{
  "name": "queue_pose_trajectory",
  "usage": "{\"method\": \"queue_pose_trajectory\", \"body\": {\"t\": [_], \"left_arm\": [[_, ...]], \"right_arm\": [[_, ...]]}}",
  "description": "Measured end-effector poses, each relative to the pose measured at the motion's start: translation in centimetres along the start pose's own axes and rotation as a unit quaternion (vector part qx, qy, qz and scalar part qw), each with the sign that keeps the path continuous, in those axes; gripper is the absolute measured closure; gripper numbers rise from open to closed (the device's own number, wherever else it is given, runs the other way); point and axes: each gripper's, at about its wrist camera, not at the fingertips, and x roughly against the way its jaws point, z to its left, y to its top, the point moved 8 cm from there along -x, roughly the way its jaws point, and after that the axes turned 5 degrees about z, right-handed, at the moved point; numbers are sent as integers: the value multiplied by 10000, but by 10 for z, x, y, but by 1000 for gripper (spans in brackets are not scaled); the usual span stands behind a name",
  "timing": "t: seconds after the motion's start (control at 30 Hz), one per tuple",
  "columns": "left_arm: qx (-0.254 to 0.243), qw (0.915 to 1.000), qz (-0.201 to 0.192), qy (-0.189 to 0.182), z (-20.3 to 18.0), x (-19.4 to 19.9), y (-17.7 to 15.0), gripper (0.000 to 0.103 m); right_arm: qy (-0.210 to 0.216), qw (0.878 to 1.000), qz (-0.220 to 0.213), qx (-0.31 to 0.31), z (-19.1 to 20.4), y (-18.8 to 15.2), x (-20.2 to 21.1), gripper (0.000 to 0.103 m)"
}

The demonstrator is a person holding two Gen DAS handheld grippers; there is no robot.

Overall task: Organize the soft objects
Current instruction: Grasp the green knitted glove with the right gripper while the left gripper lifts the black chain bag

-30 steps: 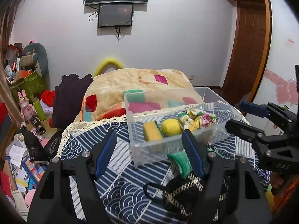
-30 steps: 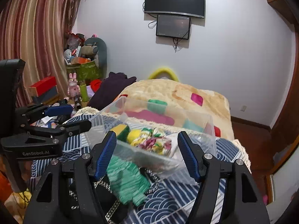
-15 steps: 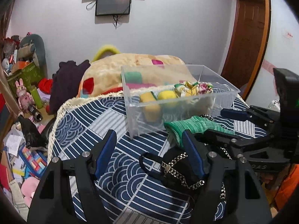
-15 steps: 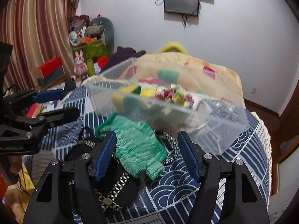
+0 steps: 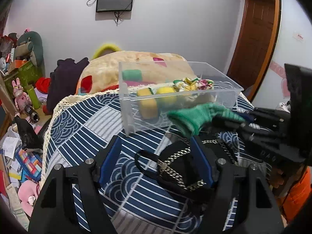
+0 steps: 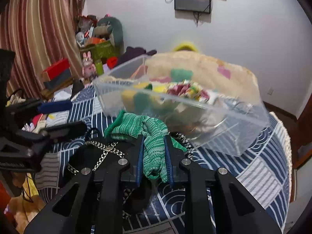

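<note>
A green knitted cloth is pinched between the blue pads of my right gripper, which is shut on it just above the bed. It also shows in the left wrist view, held in front of a clear plastic bin. The bin holds a yellow sponge, a yellow ball and a multicoloured fabric bundle. A black bag with a gold chain lies under the cloth. My left gripper is open and empty above the bag.
The blue wave-patterned bedspread covers the bed, with a beige blanket heaped behind the bin. Toys, boxes and papers clutter the floor at left. A wooden door stands at right.
My right gripper has closed on the green cloth and lifted it slightly. Both grippers have moved lower and closer to the bed.
</note>
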Motion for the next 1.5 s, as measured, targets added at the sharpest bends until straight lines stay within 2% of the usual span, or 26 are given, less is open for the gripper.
{"method": "queue_pose_trajectory", "body": {"t": [0.23,0.47,0.7,0.87,0.93,1.0,1.13,1.17,1.3,1.5], "left_arm": [[-142,9997,12,-202,-25,2,-4,23],[-207,9983,198,-503,-58,-7,-17,14],[-496,9978,384,-206,-74,-29,-32,8],[-499,9977,358,-292,-74,-31,-35,8],[-413,9979,350,-360,-71,-31,-35,13],[-304,9980,367,-407,-65,-32,-35,28],[-48,9973,377,-632,-56,-29,-35,39],[-5,9971,361,-663,-54,-28,-35,45],[-9,9972,275,-696,-53,-19,-31,64],[-90,9982,57,-592,-53,-1,-23,83]], "right_arm": [[-194,9983,-513,-172,-17,7,42,86],[-421,9967,-561,-401,-37,-8,59,86],[-497,9959,-490,-567,-51,-21,63,86],[-428,9956,-531,-641,-55,-26,68,86],[-396,9957,-538,-649,-55,-28,68,86],[-366,9958,-542,-636,-53,-28,68,86],[-343,9962,-549,-588,-49,-29,68,86],[-339,9962,-548,-588,-49,-29,68,86],[-312,9961,-565,-601,-49,-29,70,86],[-336,9958,-607,-591,-50,-27,73,86]]}}
